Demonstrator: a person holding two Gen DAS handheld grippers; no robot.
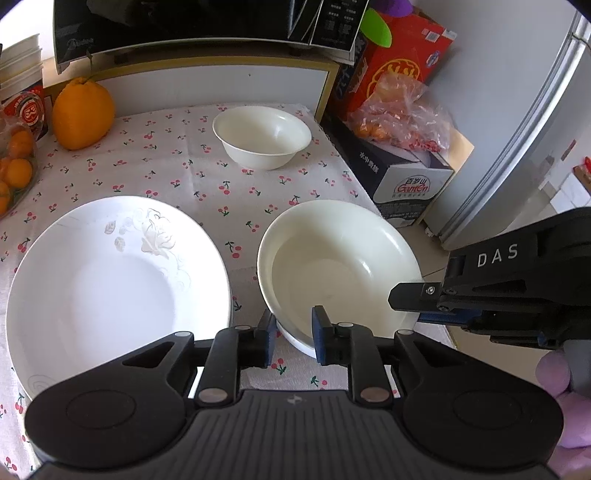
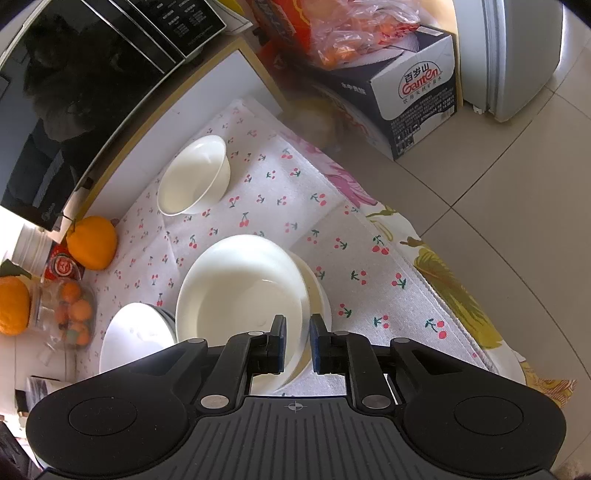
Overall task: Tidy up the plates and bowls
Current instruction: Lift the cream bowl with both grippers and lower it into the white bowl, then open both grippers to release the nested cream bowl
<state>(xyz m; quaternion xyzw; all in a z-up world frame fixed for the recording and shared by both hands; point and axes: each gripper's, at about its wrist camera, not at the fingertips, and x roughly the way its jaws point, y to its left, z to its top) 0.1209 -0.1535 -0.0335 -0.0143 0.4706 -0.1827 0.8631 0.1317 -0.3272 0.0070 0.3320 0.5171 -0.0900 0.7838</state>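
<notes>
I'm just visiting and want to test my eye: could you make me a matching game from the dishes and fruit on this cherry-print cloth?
Things:
1. flowered plate
2. small bowl
3. wide bowl
4. big orange fruit

Places, as the left wrist view shows them:
a. alone at the far side of the cloth
b. rim between the fingers of the left gripper
c. far left, below the microwave
d. near left, beside the wide bowl

Pairs: 1-d, 2-a, 3-b, 4-c
</notes>
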